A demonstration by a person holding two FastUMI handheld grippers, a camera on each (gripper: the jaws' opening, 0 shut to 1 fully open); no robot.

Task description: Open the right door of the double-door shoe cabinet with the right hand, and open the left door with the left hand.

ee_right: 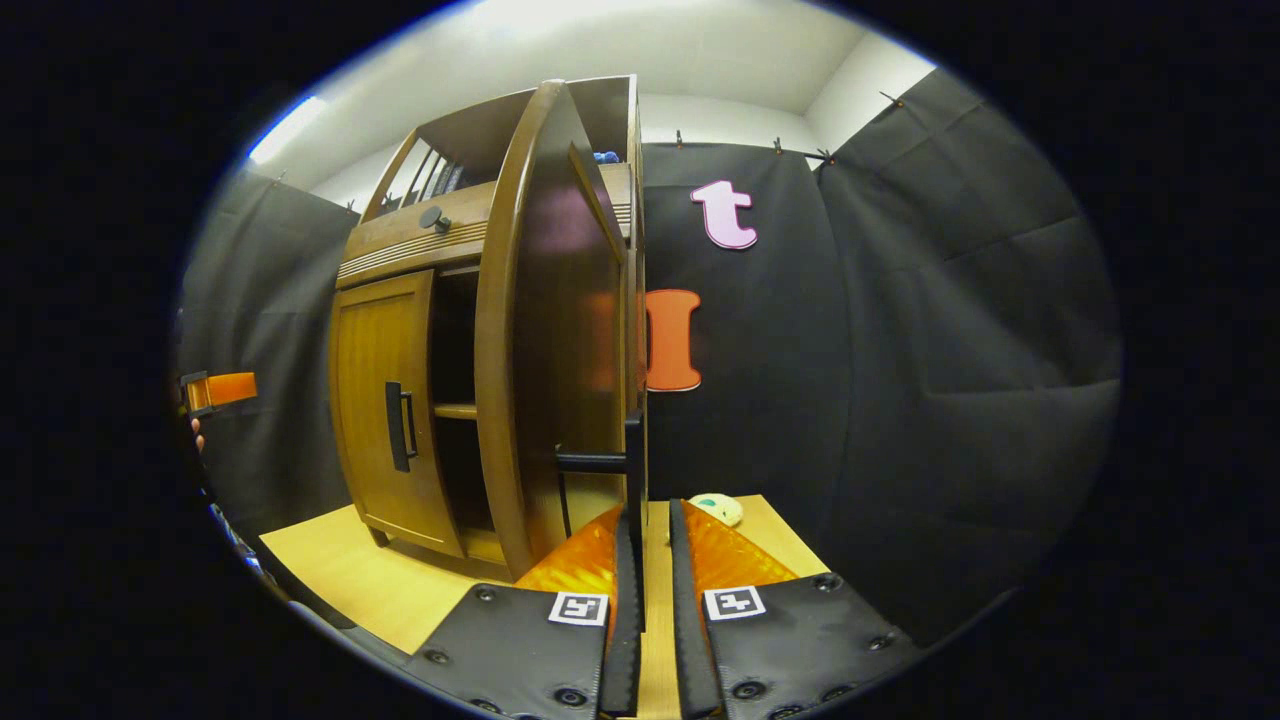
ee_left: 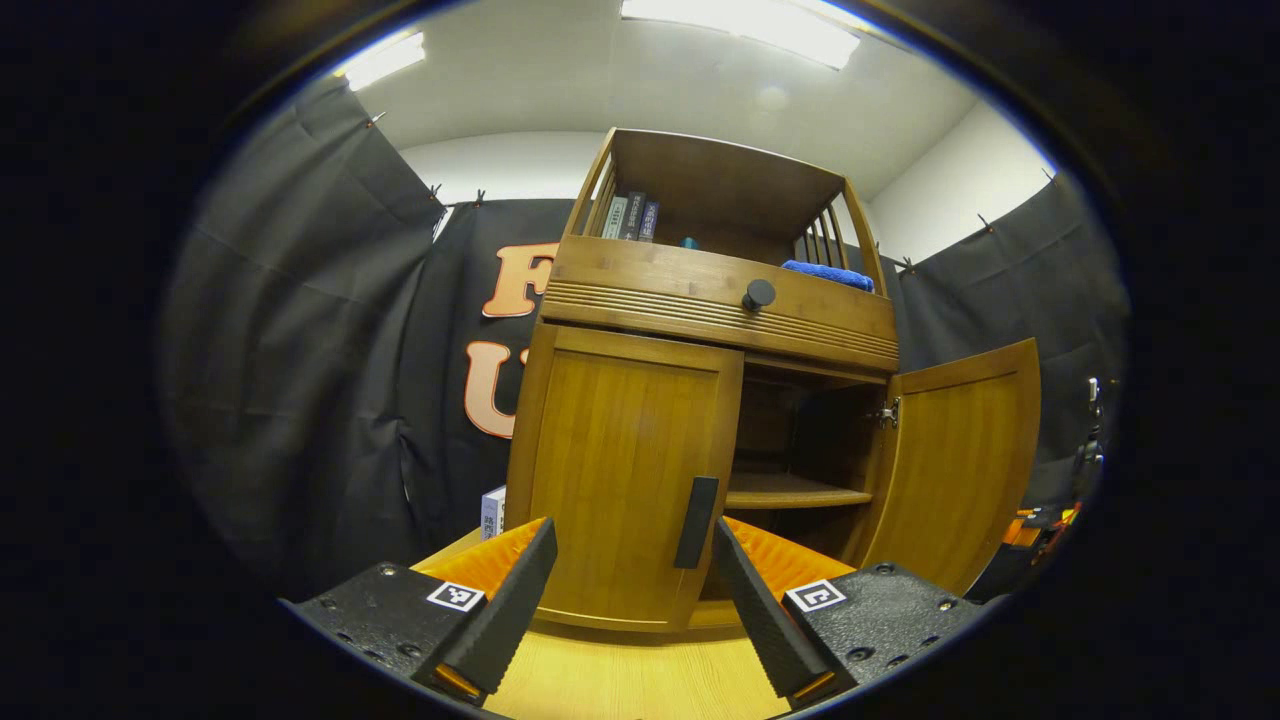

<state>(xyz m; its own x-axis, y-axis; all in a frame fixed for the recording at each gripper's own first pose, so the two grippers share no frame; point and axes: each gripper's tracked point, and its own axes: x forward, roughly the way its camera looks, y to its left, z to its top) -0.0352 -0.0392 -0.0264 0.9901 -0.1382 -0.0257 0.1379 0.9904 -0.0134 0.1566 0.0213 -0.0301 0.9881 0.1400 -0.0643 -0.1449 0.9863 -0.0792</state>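
While its fingers stand spread wide, the left gripper (ee_left: pixel 634 600) hovers just in front of the left door (ee_left: pixel 620 480), with the door's dark upright handle (ee_left: pixel 696 522) showing in the gap between the fingers and nothing grasped. That left door sits closed against the shoe cabinet (ee_left: pixel 700 300), which stands on a pale wooden table (ee_left: pixel 620 680). Beyond the handle, the right door (ee_left: pixel 955 460) is swung outward on its hinge, baring a dark inside with one shelf (ee_left: pixel 795 492). Above the doors runs a drawer front with a round dark knob (ee_left: pixel 758 294), and higher up an open top shelf carries a few books (ee_left: pixel 630 216) at its left end and a blue cloth (ee_left: pixel 828 274) at its right.

In the right gripper view, the right gripper (ee_right: pixel 647 590) has its fingers drawn close together with a narrow slit between them, the open right door's handle (ee_right: pixel 634 470) rising just ahead of the tips; whether both fingers press on it cannot be told. The right door (ee_right: pixel 545 330) appears edge-on, swung well out, with the closed left door (ee_right: pixel 385 400) farther back. A small pale object (ee_right: pixel 718 508) lies on the table (ee_right: pixel 330 570) near the far edge.
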